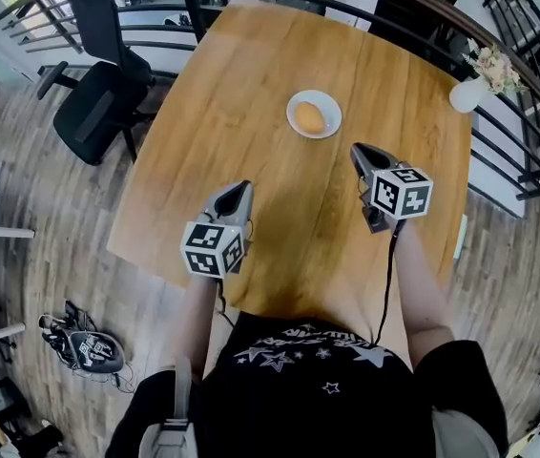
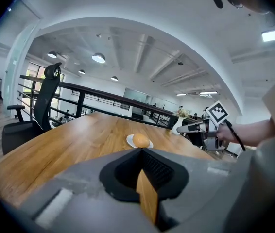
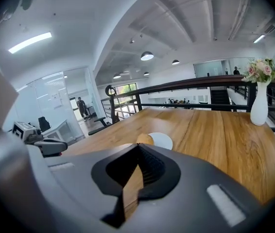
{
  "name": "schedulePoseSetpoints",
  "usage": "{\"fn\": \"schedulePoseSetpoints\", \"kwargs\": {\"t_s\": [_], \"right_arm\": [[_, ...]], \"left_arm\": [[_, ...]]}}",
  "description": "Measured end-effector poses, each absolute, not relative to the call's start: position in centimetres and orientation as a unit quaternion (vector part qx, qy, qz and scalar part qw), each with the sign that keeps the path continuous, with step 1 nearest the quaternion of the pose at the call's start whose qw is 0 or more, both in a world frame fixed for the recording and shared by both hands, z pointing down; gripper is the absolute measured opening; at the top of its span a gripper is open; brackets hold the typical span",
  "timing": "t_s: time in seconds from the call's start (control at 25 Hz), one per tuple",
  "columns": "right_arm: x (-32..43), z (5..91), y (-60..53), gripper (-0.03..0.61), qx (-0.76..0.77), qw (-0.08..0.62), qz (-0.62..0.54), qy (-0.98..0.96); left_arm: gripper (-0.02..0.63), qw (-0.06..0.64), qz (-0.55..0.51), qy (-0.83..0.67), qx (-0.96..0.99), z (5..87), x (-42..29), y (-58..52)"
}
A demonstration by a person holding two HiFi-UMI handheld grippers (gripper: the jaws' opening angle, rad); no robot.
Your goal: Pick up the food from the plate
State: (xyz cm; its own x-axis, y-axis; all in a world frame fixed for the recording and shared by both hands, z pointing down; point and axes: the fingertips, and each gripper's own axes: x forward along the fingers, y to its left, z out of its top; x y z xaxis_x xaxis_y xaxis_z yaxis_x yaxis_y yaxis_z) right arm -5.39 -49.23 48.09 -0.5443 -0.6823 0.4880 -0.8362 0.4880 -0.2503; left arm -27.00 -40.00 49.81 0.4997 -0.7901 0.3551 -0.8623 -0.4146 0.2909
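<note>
Round golden food (image 1: 309,117) on a white plate (image 1: 331,105), beyond both grippers.
Lies on the wooden table (image 1: 241,93), ahead and to the right of the left gripper (image 1: 243,187), nearer the right gripper (image 1: 356,149) and just left of its tip; touched by neither, each with jaws pressed together on nothing.

Overhead, two low views; shared plate (image 1: 330,107)

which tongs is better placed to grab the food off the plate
Right. The right tongs sit nearer the plate with the food just ahead of their tips; the left tongs hang farther back. Both are shut, so they need opening first.
</note>
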Motion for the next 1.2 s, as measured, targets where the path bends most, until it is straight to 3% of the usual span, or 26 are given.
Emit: {"fn": "schedulePoseSetpoints", "kwargs": {"t_s": [0.4, 0.56, 0.76, 1.0, 1.2], "right_arm": [[-7.1, 50.8, -53.2, 0.002, 0.451, 0.199, 0.224, -0.841], [-7.9, 52.5, -54.4, 0.092, 0.443, 0.214, 0.223, -0.841], [-9.4, 54.6, -56.2, 0.259, 0.438, 0.226, 0.211, -0.844], [-11.0, 56.1, -58.0, 0.345, 0.434, 0.232, 0.223, -0.841], [-12.1, 57.7, -58.8, 0.371, 0.426, 0.255, 0.23, -0.837]], "left_arm": [[0.002, 0.233, 0.089, -0.493, 0.833, 51.2, -27.1, -43.2], [0.002, 0.24, 0.097, -0.493, 0.83, 52.3, -27.2, -43.9], [0.002, 0.256, 0.103, -0.497, 0.823, 54.1, -27.6, -44.7], [0.002, 0.265, 0.113, -0.503, 0.815, 55.3, -28.1, -45.1], [0.002, 0.273, 0.116, -0.509, 0.808, 56.1, -28.4, -45.4]]}}
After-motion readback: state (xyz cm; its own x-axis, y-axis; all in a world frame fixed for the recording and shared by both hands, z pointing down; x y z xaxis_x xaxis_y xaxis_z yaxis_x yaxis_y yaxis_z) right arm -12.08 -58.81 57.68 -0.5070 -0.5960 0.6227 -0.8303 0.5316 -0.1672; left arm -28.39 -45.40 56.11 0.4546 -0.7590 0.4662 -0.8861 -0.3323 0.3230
